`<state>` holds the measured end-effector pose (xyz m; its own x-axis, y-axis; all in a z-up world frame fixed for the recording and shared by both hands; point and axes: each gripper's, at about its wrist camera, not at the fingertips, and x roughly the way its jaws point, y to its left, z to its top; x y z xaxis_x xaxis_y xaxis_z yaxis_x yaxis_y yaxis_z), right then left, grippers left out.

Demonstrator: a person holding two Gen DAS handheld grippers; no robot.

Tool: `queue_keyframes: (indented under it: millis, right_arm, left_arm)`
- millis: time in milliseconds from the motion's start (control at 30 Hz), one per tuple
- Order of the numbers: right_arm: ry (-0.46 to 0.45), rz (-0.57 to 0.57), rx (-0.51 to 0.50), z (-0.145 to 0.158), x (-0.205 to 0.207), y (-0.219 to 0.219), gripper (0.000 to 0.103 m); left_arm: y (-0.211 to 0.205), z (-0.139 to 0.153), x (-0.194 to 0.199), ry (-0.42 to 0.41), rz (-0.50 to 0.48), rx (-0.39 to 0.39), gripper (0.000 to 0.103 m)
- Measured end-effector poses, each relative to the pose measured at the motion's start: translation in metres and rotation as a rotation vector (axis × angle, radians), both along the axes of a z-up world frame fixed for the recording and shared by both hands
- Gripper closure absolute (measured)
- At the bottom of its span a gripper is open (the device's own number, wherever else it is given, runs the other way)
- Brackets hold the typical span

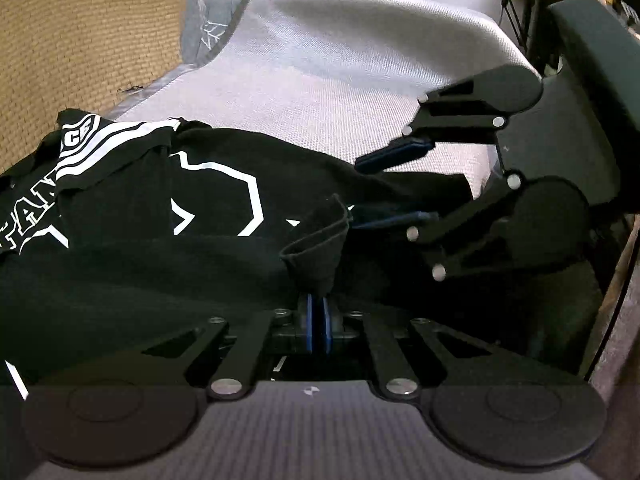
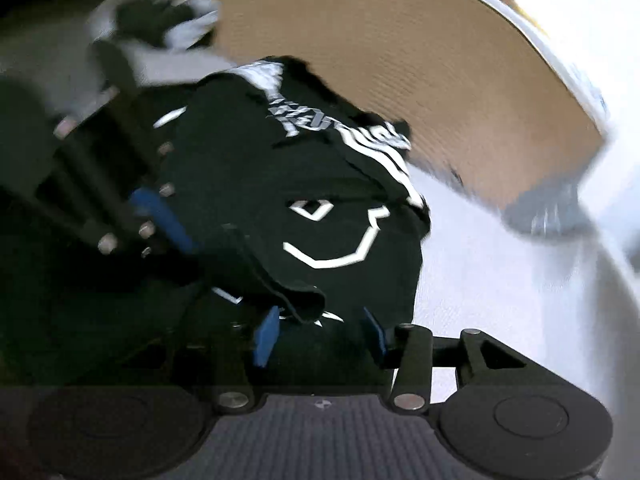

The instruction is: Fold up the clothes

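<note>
A black T-shirt (image 1: 132,216) with white stripes and lettering lies crumpled on a light grey mesh cushion (image 1: 320,80). My left gripper (image 1: 318,304) is shut on a bunched fold of the shirt's hem, which sticks up just beyond the blue pads. My right gripper (image 1: 386,188) comes in from the right, open, one pad above and one below the shirt's right edge. In the blurred right wrist view the shirt (image 2: 320,208) fills the middle. There the right gripper (image 2: 320,334) stands open with a hem fold lying between its blue pads. The left gripper (image 2: 186,244) sits at the left.
A tan woven cushion (image 1: 80,32) stands at the back left, and shows too in the right wrist view (image 2: 380,60). A grey patterned cloth (image 1: 208,28) lies behind the mesh cushion. A dark armrest (image 1: 592,52) rises at the right, with cluttered shelves behind it.
</note>
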<state>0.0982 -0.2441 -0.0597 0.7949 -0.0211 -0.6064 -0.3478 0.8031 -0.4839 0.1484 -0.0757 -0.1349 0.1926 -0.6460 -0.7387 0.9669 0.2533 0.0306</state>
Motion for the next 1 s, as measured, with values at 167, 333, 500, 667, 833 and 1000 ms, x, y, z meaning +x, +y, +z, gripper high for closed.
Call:
queue_keyframes:
  millis: [167, 333, 500, 667, 833, 1000]
  right_arm:
    - [-0.066, 0.165, -0.165, -0.012, -0.005, 0.02, 0.043]
    - [-0.066, 0.306, -0.342, -0.029, 0.003, 0.038, 0.051]
    - [0.041, 0.28, -0.187, -0.021, 0.015, 0.028, 0.096]
    - [-0.003, 0.205, -0.08, -0.006, 0.016, 0.015, 0.099]
    - [-0.052, 0.128, 0.042, 0.013, 0.021, -0.002, 0.099]
    - [-0.085, 0.097, 0.093, 0.03, 0.018, -0.008, 0.099]
  left_arm:
    - [-0.001, -0.004, -0.006, -0.028, -0.024, 0.019, 0.096]
    - [0.002, -0.003, -0.001, 0.01, -0.012, 0.015, 0.095]
    - [0.011, 0.005, 0.007, 0.048, -0.007, 0.024, 0.089]
    - [0.041, 0.027, 0.044, 0.034, 0.128, -0.016, 0.072]
    - [0.079, 0.044, 0.089, -0.051, 0.342, -0.024, 0.056]
    - [0.106, 0.044, 0.143, -0.139, 0.488, 0.031, 0.049]
